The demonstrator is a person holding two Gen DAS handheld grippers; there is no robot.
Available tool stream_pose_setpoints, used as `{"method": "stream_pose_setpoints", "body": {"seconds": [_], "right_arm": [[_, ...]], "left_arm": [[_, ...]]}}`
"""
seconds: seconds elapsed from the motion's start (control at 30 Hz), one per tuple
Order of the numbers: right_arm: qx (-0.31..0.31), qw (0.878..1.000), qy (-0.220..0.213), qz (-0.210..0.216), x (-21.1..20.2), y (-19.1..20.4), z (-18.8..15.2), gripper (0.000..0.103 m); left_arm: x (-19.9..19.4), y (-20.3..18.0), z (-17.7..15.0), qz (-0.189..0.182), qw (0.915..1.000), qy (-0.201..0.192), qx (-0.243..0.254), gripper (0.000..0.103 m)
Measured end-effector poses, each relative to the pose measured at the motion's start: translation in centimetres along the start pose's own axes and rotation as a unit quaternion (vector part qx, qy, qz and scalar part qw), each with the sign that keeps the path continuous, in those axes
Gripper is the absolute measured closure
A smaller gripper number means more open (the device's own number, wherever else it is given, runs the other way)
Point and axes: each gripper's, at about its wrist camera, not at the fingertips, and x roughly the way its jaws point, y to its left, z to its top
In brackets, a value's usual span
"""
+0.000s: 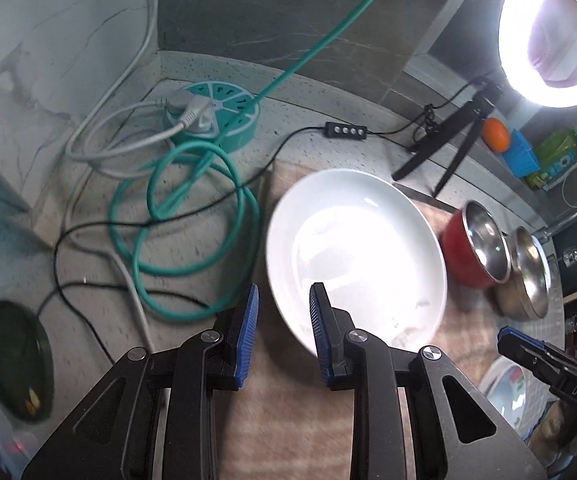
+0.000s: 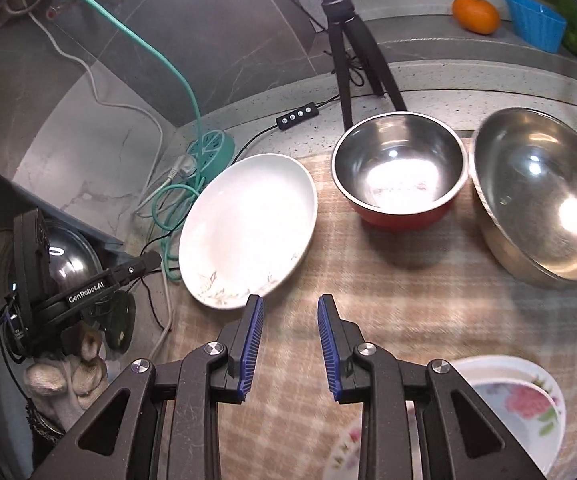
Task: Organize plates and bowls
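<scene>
While both grippers hover with fingers apart and empty, left gripper (image 1: 283,316) at white plate (image 1: 356,256) near desk's left edge, right gripper (image 2: 290,328) nearby, red bowl (image 2: 400,168), steel bowl (image 2: 540,196), teal cable (image 1: 184,216) and tripod (image 2: 352,52) crowding behind.

The right gripper (image 2: 290,304) hangs over a checked cloth (image 2: 388,292), its blue-padded jaws parted with nothing between them. Just ahead and left lies a white plate (image 2: 248,224) with a faint leaf print, its left edge past the cloth's border. Beyond sit a steel bowl with a red outside (image 2: 400,172) and, near it on the right, a larger steel bowl (image 2: 540,196), tilted. Flowered plates (image 2: 520,404) lie at lower right. The left gripper (image 2: 88,292) shows at the left edge, held in a gloved hand (image 2: 68,380)
</scene>
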Motion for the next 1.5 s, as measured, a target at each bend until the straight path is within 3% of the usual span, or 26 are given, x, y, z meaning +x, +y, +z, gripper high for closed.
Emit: {"method": "stream_pose_setpoints", "body": {"seconds": [0.17, 0.53, 0.77, 0.93, 1.1, 1.5], "right_arm": [[0.018, 1.0, 0.018, -0.009, 3.0, -0.3, 1.3, 0.078], [0.026, 0.999, 0.025, -0.025, 5.6, -0.7, 3.5, 0.078], [0.025, 0.999, 0.039, -0.025, 7.1, -0.8, 3.8, 0.078], [0.013, 0.999, 0.043, -0.028, 7.4, -0.4, 4.0, 0.079], [0.008, 0.998, 0.049, -0.031, 8.2, -0.1, 4.1, 0.086], [0.006, 0.998, 0.053, -0.046, 8.7, 0.4, 4.3, 0.09]], "left_arm": [[2.2, 1.3, 2.5, -0.016, 0.9998, 0.009, 0.002, 0.078], [5.5, 0.7, 5.2, -0.007, 0.9992, 0.024, 0.031, 0.078], [6.9, 0.1, 5.7, -0.008, 0.9985, 0.032, 0.044, 0.079], [7.6, 0.0, 5.7, -0.005, 0.9982, 0.041, 0.044, 0.092], [7.7, 0.0, 5.6, -0.001, 0.998, 0.041, 0.049, 0.092], [7.3, 0.3, 5.2, -0.003, 0.9987, 0.046, 0.021, 0.092]]}}
